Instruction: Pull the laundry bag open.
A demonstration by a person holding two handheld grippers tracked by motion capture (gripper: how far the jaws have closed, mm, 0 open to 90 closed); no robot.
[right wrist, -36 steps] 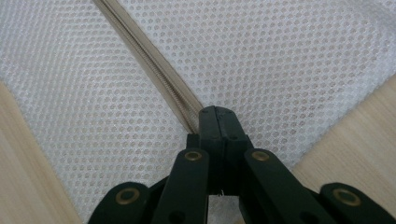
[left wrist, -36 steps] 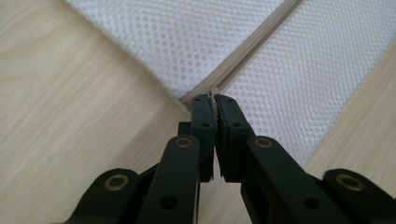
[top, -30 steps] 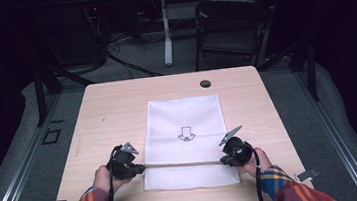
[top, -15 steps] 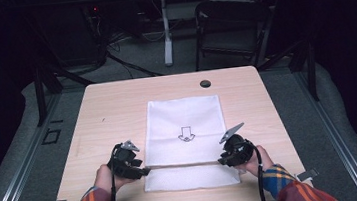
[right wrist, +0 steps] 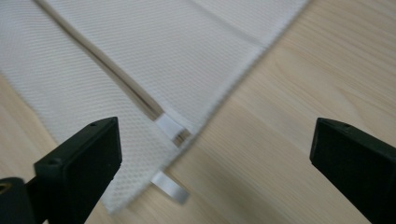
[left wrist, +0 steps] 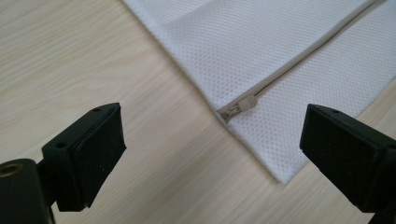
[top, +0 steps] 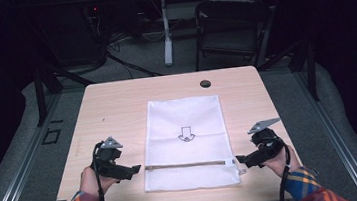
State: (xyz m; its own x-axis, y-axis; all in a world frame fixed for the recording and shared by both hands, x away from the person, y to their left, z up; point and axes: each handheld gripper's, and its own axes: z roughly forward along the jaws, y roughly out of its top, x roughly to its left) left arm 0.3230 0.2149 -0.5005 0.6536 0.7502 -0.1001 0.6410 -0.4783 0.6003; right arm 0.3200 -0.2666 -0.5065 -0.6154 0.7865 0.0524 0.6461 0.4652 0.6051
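My left gripper (top: 132, 169) sits just off the left edge of the bag, its 2 black jaws spread wide with only bare wood and cloth beyond them; they have just been opening and nothing is between them. Their pads (left wrist: 95, 154) are flat, matte, squared blocks with small screw heads at the corners. In the left gripper view the white mesh bag (left wrist: 289, 51) shows a fine honeycomb weave, soft and slightly sheer, and its pale zipper (left wrist: 299, 58) runs as a straight ribbed line ending in a small slider near the hem. From the high view the mesh bag (top: 186, 140) lies flat in the middle of the table (top: 116, 102), a tall rectangle with a black arrow printed at its centre and the zipper crossing it near my edge. In the right gripper view a short white tab (right wrist: 170, 186) sticks out past the corner of the bag. My right gripper (top: 242, 160) rests just off the bag's right edge, jaws also wide apart and empty, having just been opening. The tabletop is light wood grain with rounded corners and a small dark round cap (top: 205, 83) near its far edge. Beyond stand a dark chair (top: 232, 29), a white post and loose cables on grey floor.
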